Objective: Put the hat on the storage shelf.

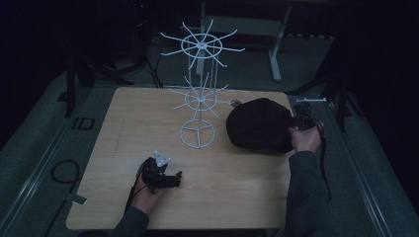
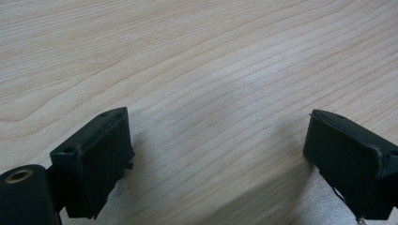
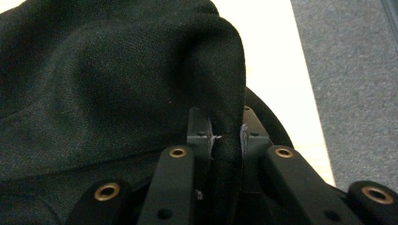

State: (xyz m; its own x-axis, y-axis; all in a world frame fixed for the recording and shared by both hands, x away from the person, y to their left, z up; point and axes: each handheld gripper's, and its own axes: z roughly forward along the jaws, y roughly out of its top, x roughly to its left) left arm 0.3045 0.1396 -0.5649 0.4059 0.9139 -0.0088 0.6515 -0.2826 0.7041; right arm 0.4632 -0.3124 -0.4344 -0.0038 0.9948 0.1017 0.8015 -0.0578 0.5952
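Note:
A black cloth hat [image 1: 259, 124] lies at the right side of the wooden table [image 1: 148, 118]. My right gripper [image 1: 295, 123] holds it at its right edge; in the right gripper view the jaws are shut on a fold of the hat [image 3: 117, 84] at the gripper [image 3: 227, 133]. A white wire rack [image 1: 199, 94] with two tiers of spokes stands just left of the hat. My left gripper [image 1: 170, 178] rests low over the table near the front left, and in its own view the gripper [image 2: 218, 152] stands open with bare wood between the fingers.
The table's right edge and grey floor [image 3: 347, 70] lie close beside the right gripper. A cable loop [image 1: 64, 173] lies on the floor at the left. Table legs and stands [image 1: 274, 44] sit in the dark behind the table.

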